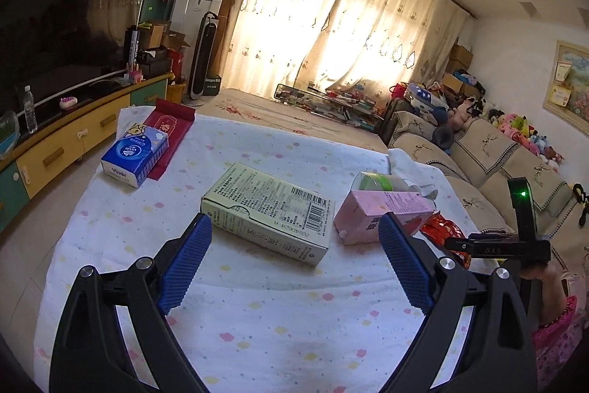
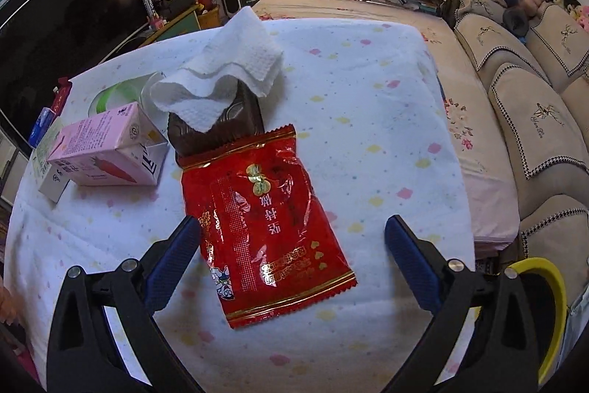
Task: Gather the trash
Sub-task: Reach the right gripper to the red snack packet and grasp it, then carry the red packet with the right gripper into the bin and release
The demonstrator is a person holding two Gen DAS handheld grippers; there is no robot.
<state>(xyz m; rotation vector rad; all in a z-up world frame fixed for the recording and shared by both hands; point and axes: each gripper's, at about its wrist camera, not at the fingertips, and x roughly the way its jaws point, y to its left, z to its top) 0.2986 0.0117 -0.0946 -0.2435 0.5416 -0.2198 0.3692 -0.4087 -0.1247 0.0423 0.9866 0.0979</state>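
Observation:
A pale green carton (image 1: 270, 209) lies flat on the cloth-covered table (image 1: 257, 319), just ahead of my open, empty left gripper (image 1: 294, 227). A pink carton (image 1: 383, 212) lies to its right, also in the right wrist view (image 2: 106, 150). A red snack wrapper (image 2: 265, 227) lies flat between the open fingers of my right gripper (image 2: 292, 231), which holds nothing. Behind the wrapper a brown tissue box (image 2: 217, 124) stands with a white tissue (image 2: 224, 69) over it. A clear plastic cup with green band (image 2: 121, 91) lies behind the pink carton.
A blue Vinda tissue pack (image 1: 134, 153) and a dark red envelope (image 1: 171, 131) lie at the table's far left. A beige sofa (image 2: 533, 120) runs along the right. A TV cabinet (image 1: 66, 142) stands on the left. The yellow rim of a bin (image 2: 552, 286) shows at lower right.

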